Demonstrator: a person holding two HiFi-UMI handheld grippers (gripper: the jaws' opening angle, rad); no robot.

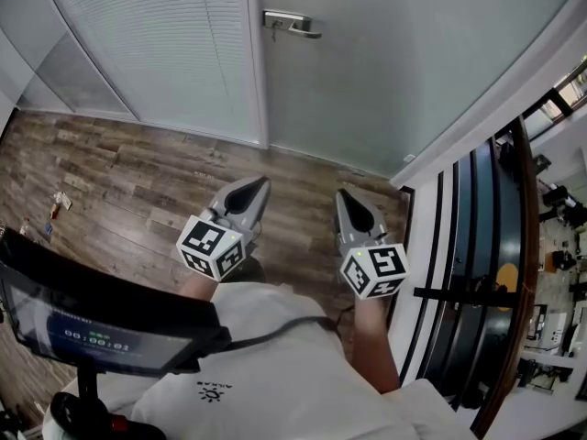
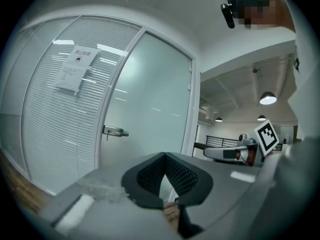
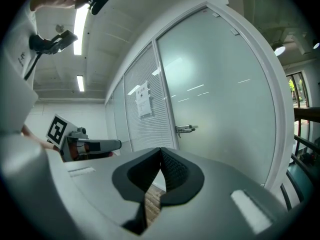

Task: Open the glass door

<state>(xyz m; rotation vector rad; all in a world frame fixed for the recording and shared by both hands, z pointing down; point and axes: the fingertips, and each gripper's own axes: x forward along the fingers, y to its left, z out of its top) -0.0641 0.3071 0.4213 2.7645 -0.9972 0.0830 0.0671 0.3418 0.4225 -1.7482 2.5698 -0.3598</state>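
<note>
The frosted glass door stands closed ahead, its metal lever handle near the door's left edge. The handle also shows in the left gripper view, and the handle in the right gripper view. My left gripper and right gripper are held side by side, low over the wooden floor, well short of the door. Both point toward it. The left gripper has its jaws together with nothing in them. So does the right gripper.
Left of the door is a glass partition with blinds carrying a paper notice. A white door frame post and a dark railing run along the right. A dark screen sits at lower left.
</note>
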